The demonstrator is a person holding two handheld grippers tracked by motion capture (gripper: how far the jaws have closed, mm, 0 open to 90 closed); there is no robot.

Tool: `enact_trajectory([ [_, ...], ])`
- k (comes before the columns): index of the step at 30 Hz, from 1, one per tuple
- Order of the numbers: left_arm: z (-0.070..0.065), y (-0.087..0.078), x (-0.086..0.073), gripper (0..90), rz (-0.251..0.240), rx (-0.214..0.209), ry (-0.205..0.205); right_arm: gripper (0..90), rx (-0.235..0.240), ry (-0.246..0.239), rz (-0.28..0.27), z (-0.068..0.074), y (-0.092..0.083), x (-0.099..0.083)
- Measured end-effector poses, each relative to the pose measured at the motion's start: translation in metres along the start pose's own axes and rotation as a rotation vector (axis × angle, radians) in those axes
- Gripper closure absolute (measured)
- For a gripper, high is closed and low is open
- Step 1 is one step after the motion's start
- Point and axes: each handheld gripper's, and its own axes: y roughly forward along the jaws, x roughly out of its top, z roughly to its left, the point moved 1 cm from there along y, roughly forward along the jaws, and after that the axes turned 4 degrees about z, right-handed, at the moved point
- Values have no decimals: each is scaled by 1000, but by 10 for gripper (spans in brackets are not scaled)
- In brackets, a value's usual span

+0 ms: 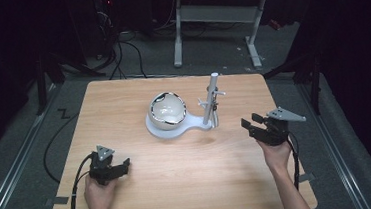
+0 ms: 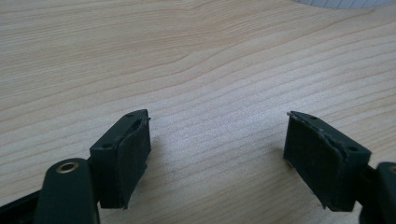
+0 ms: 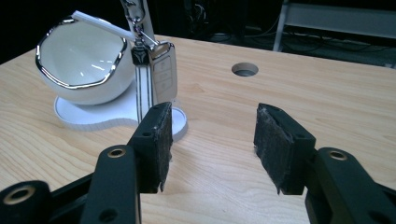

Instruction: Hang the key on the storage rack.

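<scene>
High view: left gripper (image 1: 123, 165) at 7 o'clock on table (image 1: 138, 98), jaws apart, empty. Right gripper (image 1: 251, 123) at 4 o'clock, jaws spread w/ nothing between. Bowl (image 1: 168, 109) on white stand (image 1: 161, 130) near centre.

Left gripper view: jaws wide over bare wood.

Right gripper view: jaws spread; key fob (image 3: 163, 77), prob. a car key, hangs at 11 o'clock beside the bowl (image 3: 81, 60).

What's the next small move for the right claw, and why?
Probably ease the right claw forward and toward its left, to the car key hanging from the white stand. Its jaws are open and empty, short of the key, which hangs beside the bowl. The left claw rests open on the table.
</scene>
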Motion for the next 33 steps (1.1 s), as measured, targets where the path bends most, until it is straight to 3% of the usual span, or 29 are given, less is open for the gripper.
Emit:
enact_trajectory([
  [33,0,0,0,232,0,1,1,473,-52,51,75,-15,6,-42],
])
